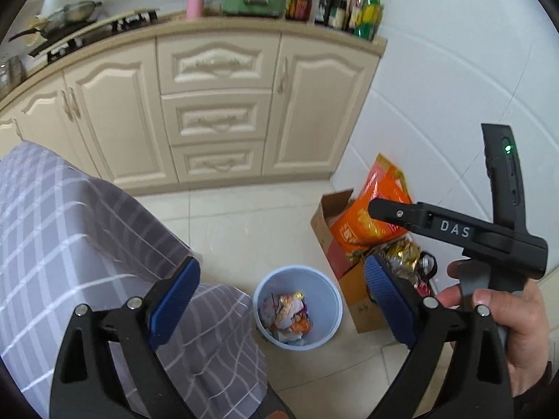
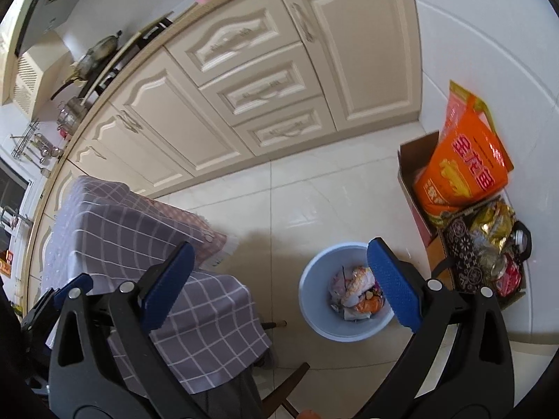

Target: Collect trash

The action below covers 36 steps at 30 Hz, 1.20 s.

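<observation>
Left wrist view: high, angled down past own fingers (image 1: 178, 300) at floor, cabinets (image 1: 216, 104) across upper frame. Right wrist view: similar height, tilted, steeper. Both share pale blue bin (image 1: 314, 279) (image 2: 314, 279) low centre, checked cloth (image 1: 70, 227) (image 2: 139, 244) left, orange bag (image 1: 370, 209) (image 2: 464, 160) right.

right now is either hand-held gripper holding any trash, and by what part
Nothing is held. The left hand-held gripper and the right hand-held gripper are both open with bare pads, above the blue bin that already holds wrappers.
</observation>
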Motion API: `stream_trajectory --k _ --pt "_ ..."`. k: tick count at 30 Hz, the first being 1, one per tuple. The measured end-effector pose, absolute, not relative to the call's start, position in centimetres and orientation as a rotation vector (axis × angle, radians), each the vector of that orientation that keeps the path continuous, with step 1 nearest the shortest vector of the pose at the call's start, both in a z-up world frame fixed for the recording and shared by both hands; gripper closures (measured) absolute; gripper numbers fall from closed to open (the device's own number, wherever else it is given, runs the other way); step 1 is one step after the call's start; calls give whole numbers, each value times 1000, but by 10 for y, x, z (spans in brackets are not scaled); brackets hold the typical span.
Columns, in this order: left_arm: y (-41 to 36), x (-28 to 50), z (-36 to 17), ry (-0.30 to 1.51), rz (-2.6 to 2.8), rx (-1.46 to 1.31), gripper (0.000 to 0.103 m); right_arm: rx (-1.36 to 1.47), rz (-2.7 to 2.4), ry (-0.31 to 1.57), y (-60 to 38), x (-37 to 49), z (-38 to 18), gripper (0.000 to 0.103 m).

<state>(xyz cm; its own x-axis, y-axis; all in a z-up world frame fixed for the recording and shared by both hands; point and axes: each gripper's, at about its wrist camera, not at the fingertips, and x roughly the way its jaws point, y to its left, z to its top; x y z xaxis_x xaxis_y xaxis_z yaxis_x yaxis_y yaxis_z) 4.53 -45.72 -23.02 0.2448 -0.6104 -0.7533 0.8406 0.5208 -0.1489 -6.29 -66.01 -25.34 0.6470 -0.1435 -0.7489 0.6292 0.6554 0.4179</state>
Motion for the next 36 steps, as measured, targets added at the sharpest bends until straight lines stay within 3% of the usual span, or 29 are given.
stream_trajectory --k 15,36 --pt "-342 79 -147 647 -803 206 7 571 -314 637 -574 5 -160 6" --pt "-143 99 -31 386 -337 95 6 205 -78 425 -351 70 -16 6"
